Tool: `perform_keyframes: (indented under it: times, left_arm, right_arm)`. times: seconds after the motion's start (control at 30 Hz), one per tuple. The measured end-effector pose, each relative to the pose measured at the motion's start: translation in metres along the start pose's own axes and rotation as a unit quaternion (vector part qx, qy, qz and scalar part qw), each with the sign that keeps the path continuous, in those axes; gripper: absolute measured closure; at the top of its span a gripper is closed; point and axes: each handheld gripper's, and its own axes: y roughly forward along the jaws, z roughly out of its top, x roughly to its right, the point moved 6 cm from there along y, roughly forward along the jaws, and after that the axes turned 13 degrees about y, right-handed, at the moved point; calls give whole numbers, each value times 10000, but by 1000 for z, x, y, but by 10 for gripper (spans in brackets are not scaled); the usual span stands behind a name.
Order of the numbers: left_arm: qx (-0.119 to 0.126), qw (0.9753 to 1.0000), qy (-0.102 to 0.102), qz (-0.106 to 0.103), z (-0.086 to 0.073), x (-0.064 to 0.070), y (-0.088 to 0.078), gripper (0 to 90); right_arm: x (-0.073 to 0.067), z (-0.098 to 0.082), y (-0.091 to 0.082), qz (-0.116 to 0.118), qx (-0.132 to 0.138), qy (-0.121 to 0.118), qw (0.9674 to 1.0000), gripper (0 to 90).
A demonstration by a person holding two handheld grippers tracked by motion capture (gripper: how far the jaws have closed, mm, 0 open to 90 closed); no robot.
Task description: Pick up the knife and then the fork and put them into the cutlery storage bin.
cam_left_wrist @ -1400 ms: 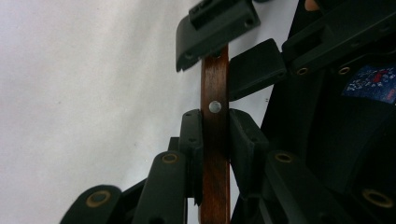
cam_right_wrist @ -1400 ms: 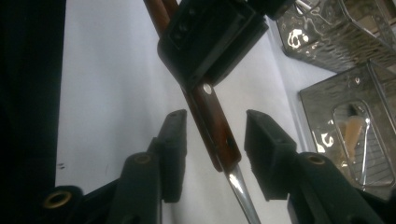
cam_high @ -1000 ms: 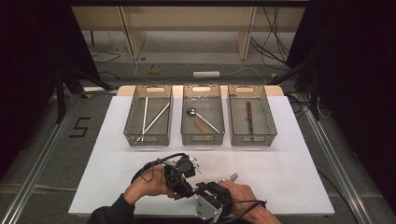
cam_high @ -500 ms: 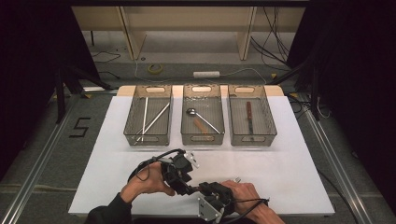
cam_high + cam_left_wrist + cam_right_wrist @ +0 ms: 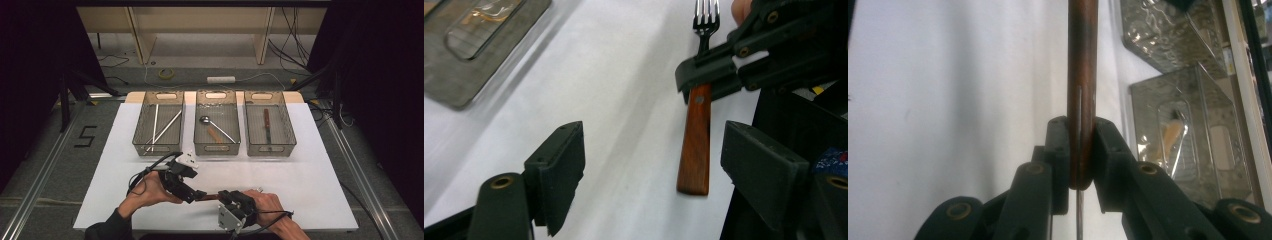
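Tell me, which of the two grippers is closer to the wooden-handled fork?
Right. The right gripper has its fingers clamped on the fork where handle meets metal; the left gripper has just been opening, its fingers standing apart on either side of the handle's end.

A black numeral "5" [image 5: 85, 136] on the grey floor, left of the white table

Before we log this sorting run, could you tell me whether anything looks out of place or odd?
Nothing stands out. The three bins sit in a neat row, cutlery inside. The right tongs clamp the wooden-handled fork squarely, and the left tongs, just opened, straddle its handle without touching.
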Motion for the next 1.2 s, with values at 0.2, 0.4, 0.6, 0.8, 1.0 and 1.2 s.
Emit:
perform_keyframes:
  times: [0.2,0.4,0.6,0.8,1.0,1.2]
  left_arm:
    - [377,9988,-89,306,-5,-7,-10,227]
    - [573,9972,-193,446,-11,-13,-18,217]
    - [833,9940,-198,684,-20,-16,-18,216]
    - [1156,9880,-300,977,-33,-19,-20,213]
    - [1479,9793,-497,1290,-47,-23,-26,214]
    - [1605,9727,-735,1509,-62,-26,-31,214]
  right_arm:
    - [10,-6,-4,-72,-15,107,9999,795]
    - [14,-10,-6,-121,-27,239,9996,795]
    - [20,-14,-7,-174,-66,344,9992,796]
    - [29,-19,-8,-332,-69,684,9971,796]
    - [37,-24,-10,-377,-134,963,9946,796]
    - [48,-30,-10,-504,-102,1379,9891,796]
